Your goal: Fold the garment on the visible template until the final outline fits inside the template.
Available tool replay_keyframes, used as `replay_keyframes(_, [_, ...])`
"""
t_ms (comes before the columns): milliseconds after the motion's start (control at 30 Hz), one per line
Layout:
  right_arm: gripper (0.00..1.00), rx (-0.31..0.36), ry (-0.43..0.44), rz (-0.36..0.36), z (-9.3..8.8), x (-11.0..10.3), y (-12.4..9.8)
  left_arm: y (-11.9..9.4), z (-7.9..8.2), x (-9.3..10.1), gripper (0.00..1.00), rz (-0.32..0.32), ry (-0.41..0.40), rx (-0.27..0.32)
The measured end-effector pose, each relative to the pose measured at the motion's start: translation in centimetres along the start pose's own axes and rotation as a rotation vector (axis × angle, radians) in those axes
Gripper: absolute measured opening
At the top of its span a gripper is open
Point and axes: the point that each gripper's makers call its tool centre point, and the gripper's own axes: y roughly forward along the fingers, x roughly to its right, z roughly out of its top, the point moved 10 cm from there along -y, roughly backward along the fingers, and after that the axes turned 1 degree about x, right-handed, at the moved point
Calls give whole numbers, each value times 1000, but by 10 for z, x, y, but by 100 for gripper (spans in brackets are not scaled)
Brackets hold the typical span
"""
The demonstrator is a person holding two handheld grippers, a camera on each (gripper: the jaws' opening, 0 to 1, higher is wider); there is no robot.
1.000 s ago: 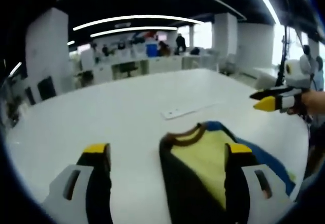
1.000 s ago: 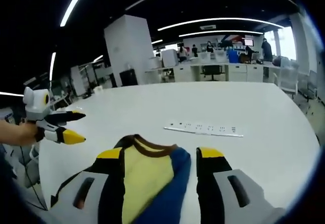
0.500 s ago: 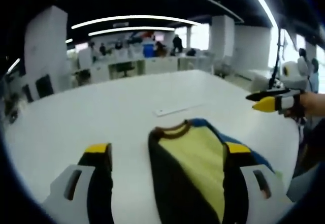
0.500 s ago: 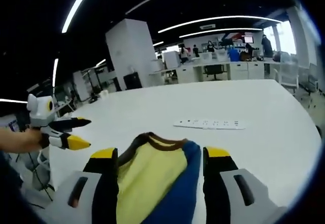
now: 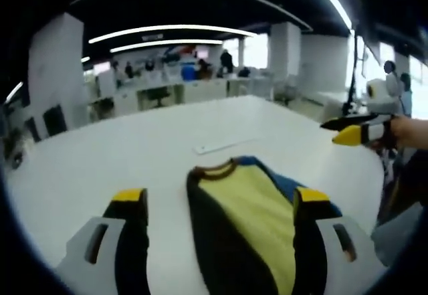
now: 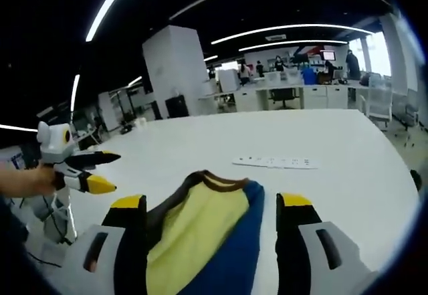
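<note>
Yellow, black and blue shirt (image 5: 244, 225) is lying on the white table (image 5: 100, 154); both the left gripper (image 5: 221, 205) and the right gripper (image 6: 210, 211) are hovering with jaws apart.

Looking forward low over the white table (image 5: 100, 154), close above the garment (image 5: 247, 208) at 6 o'clock; sharing garment (image 6: 200, 228), power strip (image 6: 275, 162) and distant desks.

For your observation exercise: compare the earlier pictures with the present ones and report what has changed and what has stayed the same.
Little has changed beyond camera drift. Both grippers stay open above the table, gripping nothing; the left gripper and right gripper still hover over the garment. The garment still lies flat, the white strip beyond it unmoved.
</note>
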Motion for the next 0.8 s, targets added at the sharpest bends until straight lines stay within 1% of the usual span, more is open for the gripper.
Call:
replay_keyframes(133, [78,-2,1,-6,-4,-6,-14,-11,0,9,86,-14,1,10])
replay_keyframes(333, [78,0,26,-17,-13,-13,-34,-25,-6,24,85,-41,12,-2])
replay_keyframes(467, [77,-7,37,-27,-17,-14,-47,-32,-8,28,86,-48,5,4])
replay_keyframes(600, [77,-9,38,-29,-21,-22,-59,-41,-9,32,86,-55,-16,12])
replay_keyframes(800, [78,-1,58,-36,-27,-28,-70,-54,-18,41,86,-60,-25,-3])
